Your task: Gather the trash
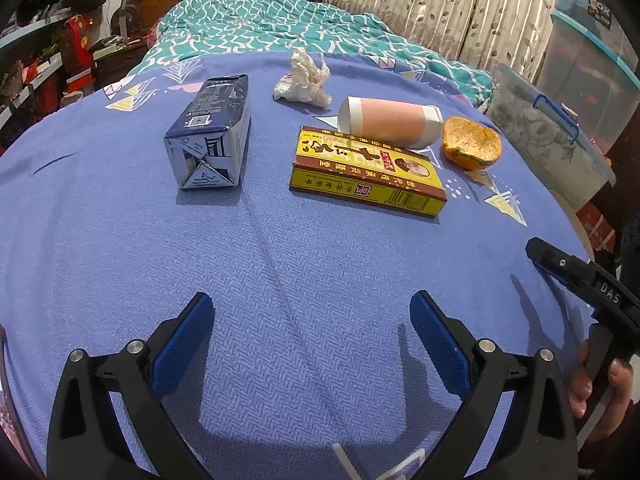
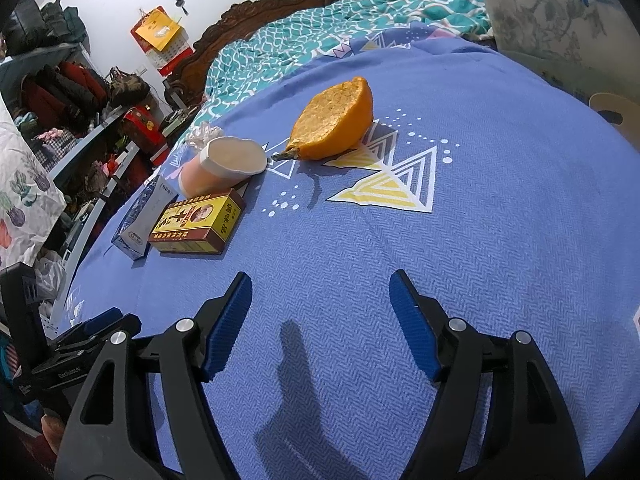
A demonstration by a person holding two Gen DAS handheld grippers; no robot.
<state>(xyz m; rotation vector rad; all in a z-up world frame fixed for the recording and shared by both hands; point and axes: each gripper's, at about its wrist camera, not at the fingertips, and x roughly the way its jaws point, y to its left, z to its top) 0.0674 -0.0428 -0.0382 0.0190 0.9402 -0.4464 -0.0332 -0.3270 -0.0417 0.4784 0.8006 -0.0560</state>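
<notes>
Trash lies on a blue bedsheet [image 1: 300, 280]: a dark blue milk carton [image 1: 212, 132], a crumpled tissue [image 1: 304, 80], a pink paper cup on its side [image 1: 390, 122], a yellow and brown box [image 1: 370, 170] and an orange peel [image 1: 472, 142]. My left gripper [image 1: 312, 320] is open and empty, well short of the box. My right gripper [image 2: 320, 304] is open and empty, short of the orange peel [image 2: 334, 120]. The right wrist view also shows the cup [image 2: 228, 164], the box [image 2: 196, 222] and the carton [image 2: 140, 220].
A clear plastic storage bin with a blue handle [image 1: 560, 128] stands beside the bed at the right, also in the right wrist view [image 2: 552, 12]. A teal quilt [image 1: 260, 28] lies at the bed's head. Cluttered shelves [image 2: 72, 120] stand at the left.
</notes>
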